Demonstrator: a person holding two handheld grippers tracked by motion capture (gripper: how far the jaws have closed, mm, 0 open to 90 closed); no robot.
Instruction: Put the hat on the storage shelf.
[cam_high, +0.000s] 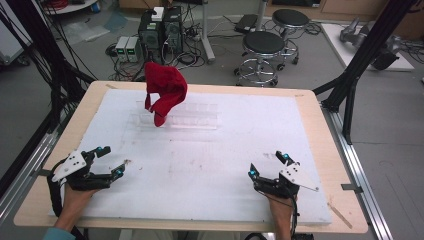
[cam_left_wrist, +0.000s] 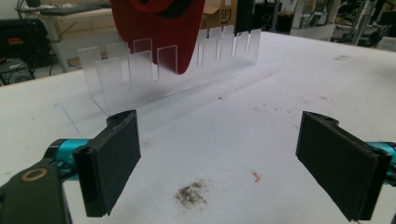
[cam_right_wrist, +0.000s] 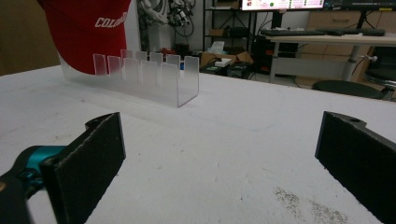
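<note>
The cap (cam_high: 165, 90) is showing red cloth, the rack (cam_high: 200, 117) clear glossy plastic, the counter (cam_high: 320, 125) pale wood under a matt white sheet (cam_high: 210, 165), the gripper pads (cam_left_wrist: 114, 158) matt black.

Red cap (cam_left_wrist: 159, 32) in clear rack (cam_left_wrist: 140, 74)

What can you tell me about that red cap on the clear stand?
The red cap looks like soft fabric, with white lettering on it in the right gripper view. It sits upright and crumpled in the left end of a clear plastic slotted rack at the far middle of the white table cover. Both grippers rest apart from it.
</note>
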